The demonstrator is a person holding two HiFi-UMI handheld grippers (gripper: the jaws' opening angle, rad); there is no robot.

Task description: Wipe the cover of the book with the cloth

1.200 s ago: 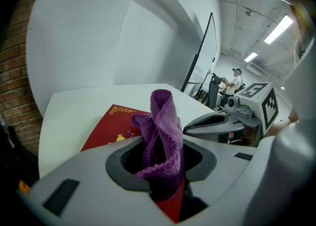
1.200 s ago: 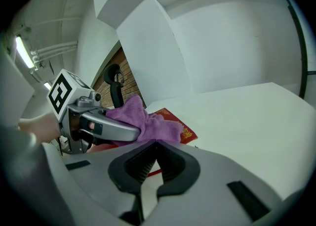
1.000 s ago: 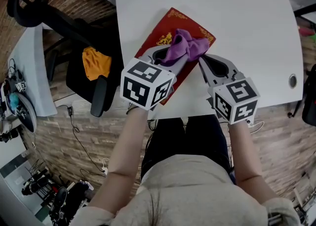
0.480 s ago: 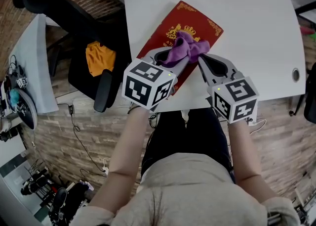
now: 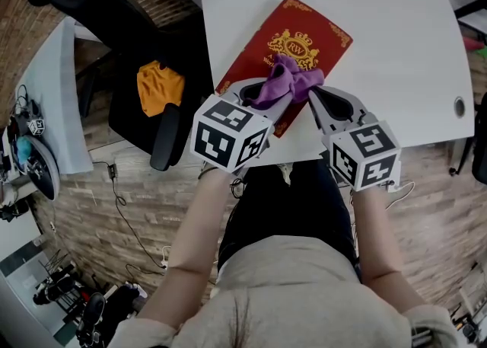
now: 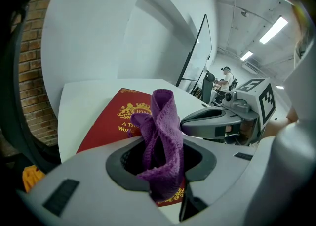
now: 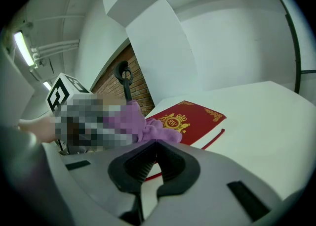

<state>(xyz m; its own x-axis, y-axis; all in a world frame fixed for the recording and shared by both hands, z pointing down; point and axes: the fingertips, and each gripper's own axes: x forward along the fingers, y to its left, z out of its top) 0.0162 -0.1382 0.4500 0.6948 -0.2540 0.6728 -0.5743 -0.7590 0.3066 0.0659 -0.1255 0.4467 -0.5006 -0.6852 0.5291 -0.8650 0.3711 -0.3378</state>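
My left gripper is clamped on the purple cloth, so its bunched end presses the red book lying on the white bench. My right gripper, closed and empty, sits just beside the book, likely to steady it.

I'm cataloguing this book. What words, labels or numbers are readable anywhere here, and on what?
"RW": gold crest on the red book cover.
"A Tre" and "Wor": title lines beneath it, the rest hidden behind the cloth.
Marker cubes: square patterns only, no words.
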